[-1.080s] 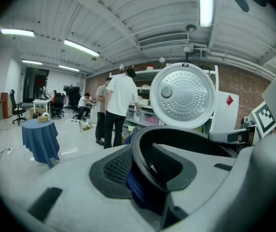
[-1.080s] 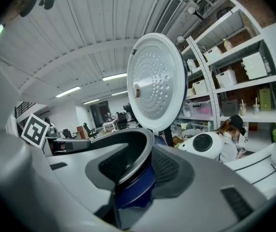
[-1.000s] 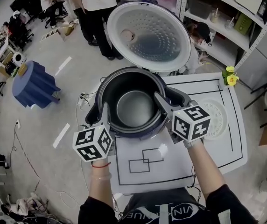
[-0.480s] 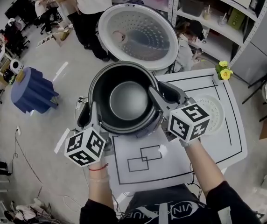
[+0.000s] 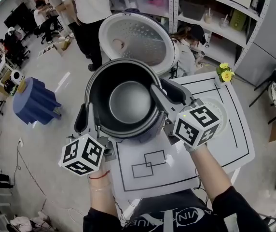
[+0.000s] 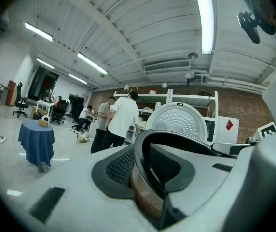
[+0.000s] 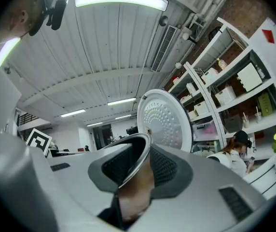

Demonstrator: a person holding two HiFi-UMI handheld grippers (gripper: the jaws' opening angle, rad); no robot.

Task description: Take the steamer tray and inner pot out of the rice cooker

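Note:
The dark inner pot hangs above the rice cooker, carried level by its rim. My left gripper has just closed on the rim's left side, and that rim shows pinched between the pads. My right gripper has likewise just closed on the right side of the rim. The cooker's open lid stands upright behind the pot. A white perforated steamer tray lies on the table to the right, partly hidden by my right gripper's cube. The pot hides most of the cooker's body.
The white table carries black outlines. Yellow flowers stand at its far right corner. Shelving rises behind, people stand beyond the lid, and a blue-draped round table sits on the floor at left.
Both grippers have risen with the inner pot between them. The pot has come up out of the cooker and looks larger and nearer in the head view.

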